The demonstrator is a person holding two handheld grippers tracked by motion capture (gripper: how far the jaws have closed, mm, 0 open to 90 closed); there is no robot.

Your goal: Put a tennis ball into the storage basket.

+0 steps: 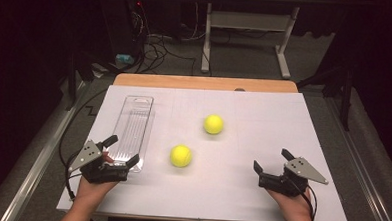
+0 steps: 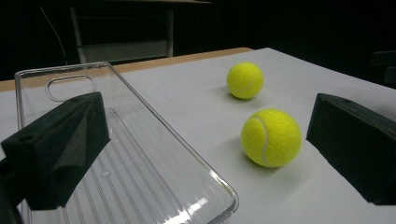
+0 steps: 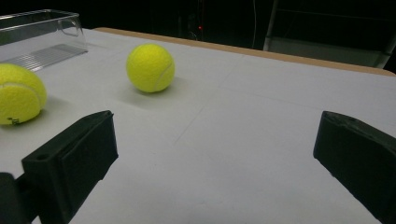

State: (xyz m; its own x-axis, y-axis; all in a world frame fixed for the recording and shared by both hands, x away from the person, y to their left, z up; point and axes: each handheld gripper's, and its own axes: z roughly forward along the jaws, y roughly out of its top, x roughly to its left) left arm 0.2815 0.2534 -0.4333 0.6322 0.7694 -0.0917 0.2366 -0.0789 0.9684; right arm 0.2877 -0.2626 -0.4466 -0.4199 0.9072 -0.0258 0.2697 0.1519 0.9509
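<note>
On the white table (image 1: 260,193), two yellow tennis balls are lying apart between the grippers: the near ball (image 1: 181,156) is sitting just right of the clear plastic tray (image 1: 133,119), and the far ball (image 1: 213,124) is resting further back and right. At the near left, the left gripper (image 1: 121,151) is hovering with its jaws spread wide, empty, over the tray's near end. At the near right, the right gripper (image 1: 272,161) is gaping open, holding nothing, well apart from both balls

In the right gripper view the nearer tennis ball (image 3: 18,93) and the clear tray (image 3: 42,32) are cut off by the left edge. In the left gripper view the tray's near end runs past the bottom edge, partly behind the left claw (image 2: 205,158).
</note>
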